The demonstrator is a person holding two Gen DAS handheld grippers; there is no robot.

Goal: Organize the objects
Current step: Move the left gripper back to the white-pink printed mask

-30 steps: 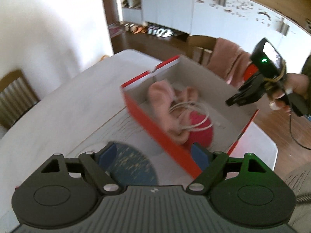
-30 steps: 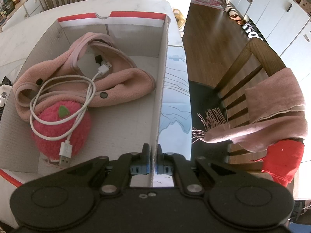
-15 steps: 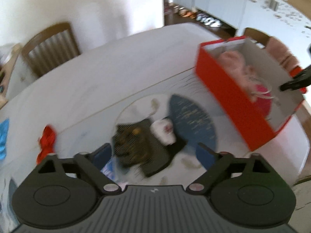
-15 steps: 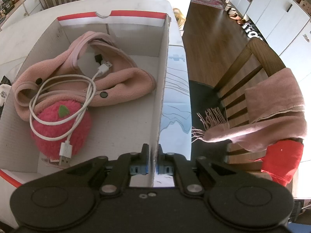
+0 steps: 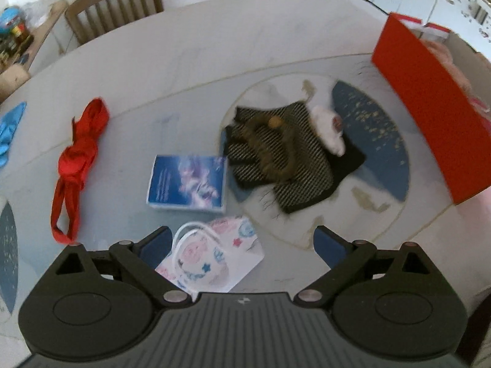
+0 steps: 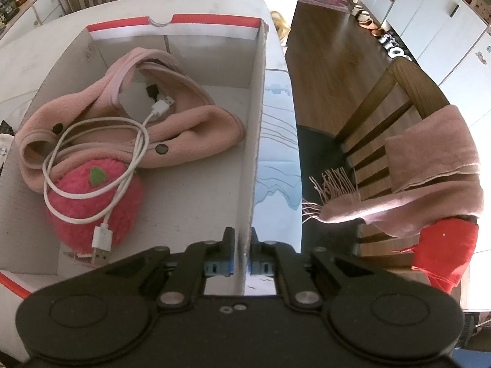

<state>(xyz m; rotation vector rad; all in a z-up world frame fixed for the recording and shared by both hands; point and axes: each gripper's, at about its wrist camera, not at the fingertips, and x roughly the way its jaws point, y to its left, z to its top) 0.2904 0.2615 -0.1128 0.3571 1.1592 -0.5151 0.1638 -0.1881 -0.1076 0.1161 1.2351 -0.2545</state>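
My right gripper (image 6: 240, 254) is shut on the near wall of the red cardboard box (image 6: 257, 141). Inside lie a pink fleece band (image 6: 190, 135), a white USB cable (image 6: 92, 156) and a pink plush strawberry (image 6: 92, 202). My left gripper (image 5: 242, 242) is open and empty above the table. Below it lie a patterned face mask (image 5: 214, 254), a blue booklet (image 5: 187, 184), a black checked cloth (image 5: 282, 153) with a brown furry piece and a white item (image 5: 328, 128), and a red ribbon (image 5: 79, 153). The box shows at the right in the left wrist view (image 5: 429, 116).
A wooden chair (image 5: 113, 3) stands beyond the table's far edge. Another chair (image 6: 399, 116) draped with a pink scarf (image 6: 429, 178) stands right of the box. A blue cloth (image 5: 9, 128) lies at the table's left edge. White cabinets (image 6: 445, 15) line the far wall.
My left gripper has swung left, away from the box, and now looks at the loose objects on the table. My right gripper keeps its hold on the box wall.
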